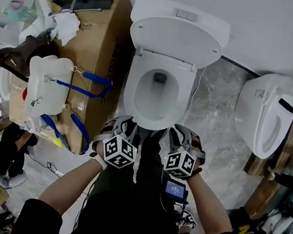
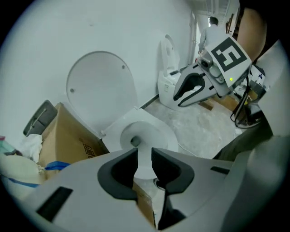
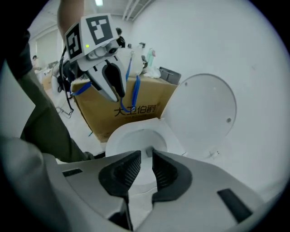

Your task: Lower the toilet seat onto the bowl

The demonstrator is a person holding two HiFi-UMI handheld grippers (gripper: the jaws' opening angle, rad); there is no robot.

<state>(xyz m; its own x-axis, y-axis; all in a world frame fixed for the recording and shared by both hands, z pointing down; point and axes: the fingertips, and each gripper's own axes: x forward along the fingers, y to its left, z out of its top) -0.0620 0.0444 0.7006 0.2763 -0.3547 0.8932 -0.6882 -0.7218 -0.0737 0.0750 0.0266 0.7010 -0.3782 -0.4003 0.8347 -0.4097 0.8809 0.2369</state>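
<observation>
A white toilet (image 1: 158, 96) stands against the wall, its oval lid (image 1: 177, 39) upright against the tank. A white ring (image 2: 147, 131) lies flat round the open bowl; whether this is the seat or the bare rim I cannot tell. Both grippers hover side by side just in front of the bowl's near edge, touching nothing. My left gripper (image 1: 123, 122) has a narrow gap between its jaws (image 2: 144, 158) with nothing in it. My right gripper (image 1: 182, 131) also shows a slim empty gap (image 3: 147, 165).
A tall cardboard box (image 1: 101, 52) stands close to the toilet's left, with a white plastic container (image 1: 47, 85) and blue straps on it. A second toilet (image 1: 266, 118) is at the right. Bags and gear clutter the left floor; grey marbled floor lies between the toilets.
</observation>
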